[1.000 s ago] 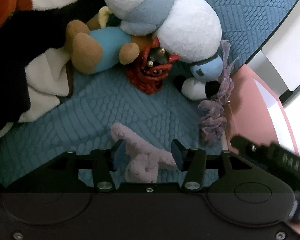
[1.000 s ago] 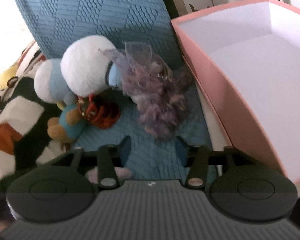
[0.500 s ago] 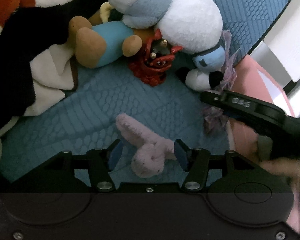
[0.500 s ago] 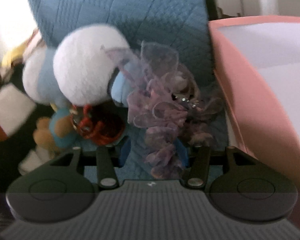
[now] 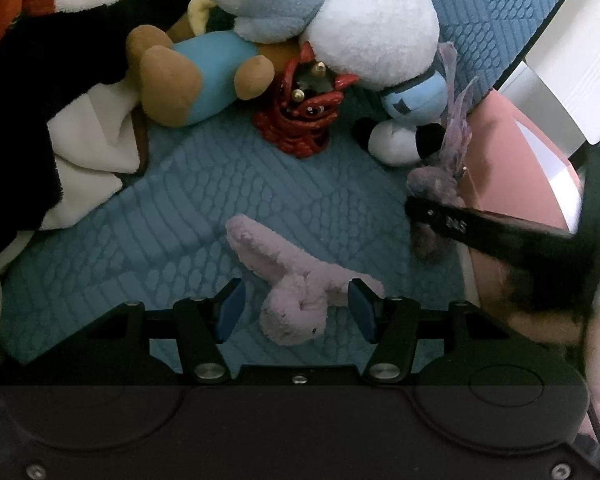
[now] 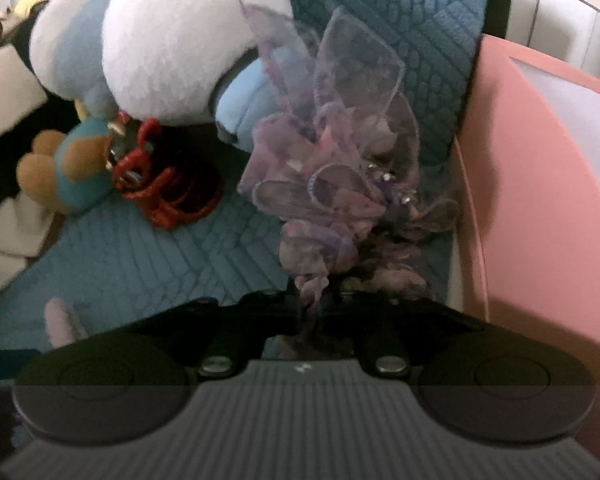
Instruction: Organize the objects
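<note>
My right gripper (image 6: 320, 304) is shut on a purple gauze ribbon ornament (image 6: 340, 168) that lies on the blue quilted cushion beside a pink box (image 6: 540, 184). In the left wrist view the right gripper (image 5: 420, 212) reaches in from the right onto the ornament (image 5: 436, 180). My left gripper (image 5: 294, 308) is open, its blue pads on either side of a small lilac plush bunny (image 5: 292, 280) lying on the cushion; they do not press it.
A white and light-blue plush (image 5: 340, 20), a brown and blue plush (image 5: 196, 76) and a red figurine (image 5: 300, 116) crowd the back of the cushion (image 5: 180, 220). A large black, white and orange plush (image 5: 40, 100) fills the left. The pink box (image 5: 512, 160) stands at the right.
My right gripper moved forward onto the purple ornament and shut on it. My left gripper drew back slightly; the bunny still lies between its open fingers.
</note>
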`<action>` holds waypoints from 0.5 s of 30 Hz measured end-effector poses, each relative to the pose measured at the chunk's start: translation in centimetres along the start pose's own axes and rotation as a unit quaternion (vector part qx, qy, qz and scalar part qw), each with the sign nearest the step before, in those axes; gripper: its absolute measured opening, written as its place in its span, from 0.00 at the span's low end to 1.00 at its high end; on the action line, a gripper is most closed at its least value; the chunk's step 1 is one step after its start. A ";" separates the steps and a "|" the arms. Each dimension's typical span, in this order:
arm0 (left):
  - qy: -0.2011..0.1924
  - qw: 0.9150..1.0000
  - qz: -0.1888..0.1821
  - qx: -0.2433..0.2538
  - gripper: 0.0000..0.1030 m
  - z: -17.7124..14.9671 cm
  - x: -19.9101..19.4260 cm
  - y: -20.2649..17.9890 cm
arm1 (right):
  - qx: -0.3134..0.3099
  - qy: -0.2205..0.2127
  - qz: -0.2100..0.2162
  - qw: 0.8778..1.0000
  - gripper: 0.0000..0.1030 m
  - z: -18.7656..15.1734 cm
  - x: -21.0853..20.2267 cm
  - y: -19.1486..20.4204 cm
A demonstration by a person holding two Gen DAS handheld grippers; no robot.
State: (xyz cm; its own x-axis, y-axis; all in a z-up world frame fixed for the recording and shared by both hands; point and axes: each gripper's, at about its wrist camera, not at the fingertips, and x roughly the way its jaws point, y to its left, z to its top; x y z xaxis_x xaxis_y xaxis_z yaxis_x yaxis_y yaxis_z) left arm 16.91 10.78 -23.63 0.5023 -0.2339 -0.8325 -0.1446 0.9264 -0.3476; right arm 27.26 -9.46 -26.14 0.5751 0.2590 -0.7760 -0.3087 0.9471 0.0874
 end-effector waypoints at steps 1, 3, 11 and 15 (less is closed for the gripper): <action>0.000 1.000 0.000 0.000 0.53 0.0 0.0 0.0 | -0.007 -0.002 0.002 1.000 0.07 -0.2 -0.6 0.1; 0.000 1.000 0.002 -0.001 0.53 0.0 0.0 0.0 | -0.022 -0.002 0.008 1.000 0.07 -0.9 -1.7 0.4; -0.001 1.000 0.002 -0.003 0.53 0.0 -0.1 -0.1 | -0.079 0.007 0.037 0.996 0.07 -4.7 -6.1 1.8; -0.002 1.000 -0.002 -0.006 0.52 0.0 0.0 0.0 | -0.089 0.018 0.046 0.995 0.08 -6.6 -7.1 2.3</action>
State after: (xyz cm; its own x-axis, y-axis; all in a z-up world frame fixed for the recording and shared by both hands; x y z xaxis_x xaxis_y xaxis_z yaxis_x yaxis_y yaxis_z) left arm 16.90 10.75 -23.58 0.5066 -0.2356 -0.8294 -0.1529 0.9221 -0.3554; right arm 17.44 -10.40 -24.54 0.5115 0.3334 -0.7920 -0.4906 0.8700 0.0493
